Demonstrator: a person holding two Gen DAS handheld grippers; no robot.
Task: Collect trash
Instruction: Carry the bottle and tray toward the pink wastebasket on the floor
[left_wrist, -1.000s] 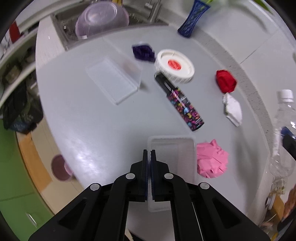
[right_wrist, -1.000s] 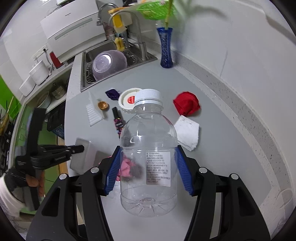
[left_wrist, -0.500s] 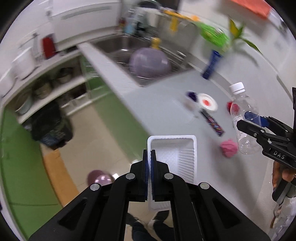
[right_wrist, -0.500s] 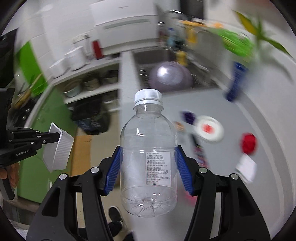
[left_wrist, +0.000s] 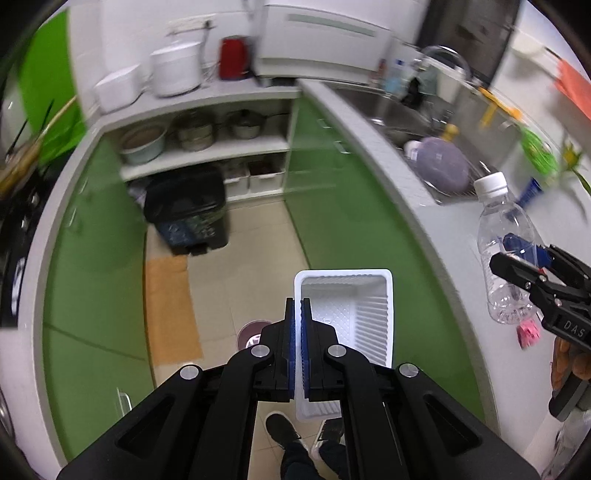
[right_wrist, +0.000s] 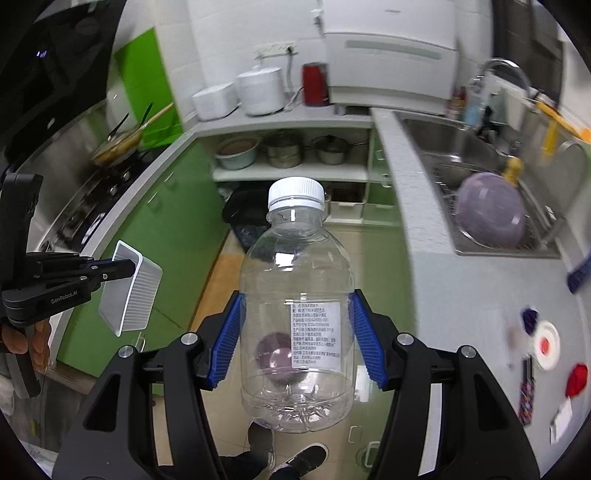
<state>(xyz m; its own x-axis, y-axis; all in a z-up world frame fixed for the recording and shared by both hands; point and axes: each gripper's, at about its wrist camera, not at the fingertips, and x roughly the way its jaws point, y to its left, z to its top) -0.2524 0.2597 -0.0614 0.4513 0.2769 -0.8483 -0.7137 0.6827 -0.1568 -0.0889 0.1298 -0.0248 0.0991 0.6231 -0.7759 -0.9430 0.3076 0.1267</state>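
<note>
Holding the white plastic tray (left_wrist: 364, 314) by its rim, my left gripper (left_wrist: 298, 314) is clamped; my right gripper (right_wrist: 295, 332) grips the clear bottle (right_wrist: 295, 302), both above the kitchen floor (left_wrist: 251, 236).

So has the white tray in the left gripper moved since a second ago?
Yes. The white tray, then on the countertop, now hangs off it over the floor, facing the black bin.

The right gripper (right_wrist: 295, 339) clamps a clear plastic bottle (right_wrist: 295, 314) with a white cap, upright between its blue pads (right_wrist: 225, 332). At left, the left gripper (right_wrist: 110, 271) pinches the rim of a white plastic tray (right_wrist: 136, 295), tilted. Beyond the bottle stands a black bin (right_wrist: 245, 218). The sink (right_wrist: 476, 162) lies far right.
</note>
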